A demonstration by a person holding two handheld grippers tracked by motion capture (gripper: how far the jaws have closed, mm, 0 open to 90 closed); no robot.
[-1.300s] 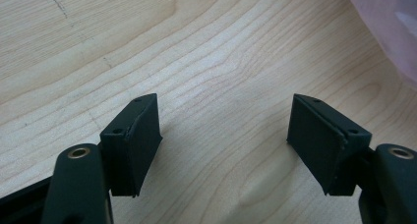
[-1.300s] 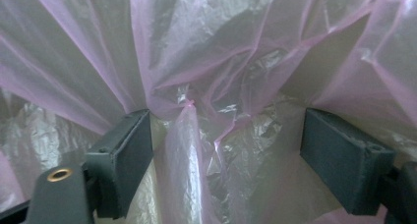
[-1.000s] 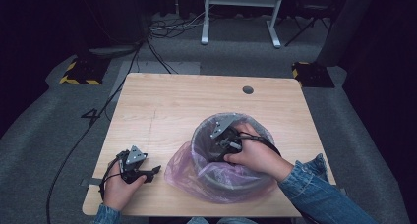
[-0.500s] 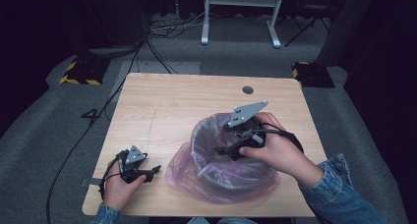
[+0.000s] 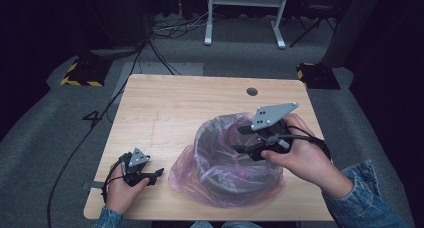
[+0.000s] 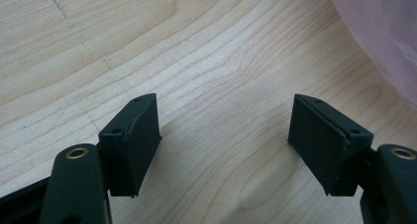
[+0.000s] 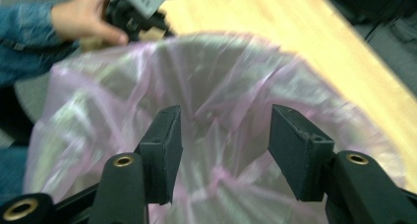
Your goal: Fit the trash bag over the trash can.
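**Both grippers open, bin between them**

While the left gripper [image 5: 159,173] rests low on the wooden table [image 5: 190,103], jaws spread wide over bare wood, the bin [image 5: 235,163] with its pink liner [image 5: 187,173] sits just to its right. The right gripper [image 5: 240,139] hangs over the bin's right rim, jaws parted, gripping nothing, pointing across the liner's mouth toward the left hand [image 7: 86,15].

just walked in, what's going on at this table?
A person holds a gripper in each hand at a light wooden table. The right gripper hovers open at the rim of a dark round bin lined with a translucent pink plastic bag, gripping nothing. The left gripper rests open on the bare tabletop, just left of the bag.
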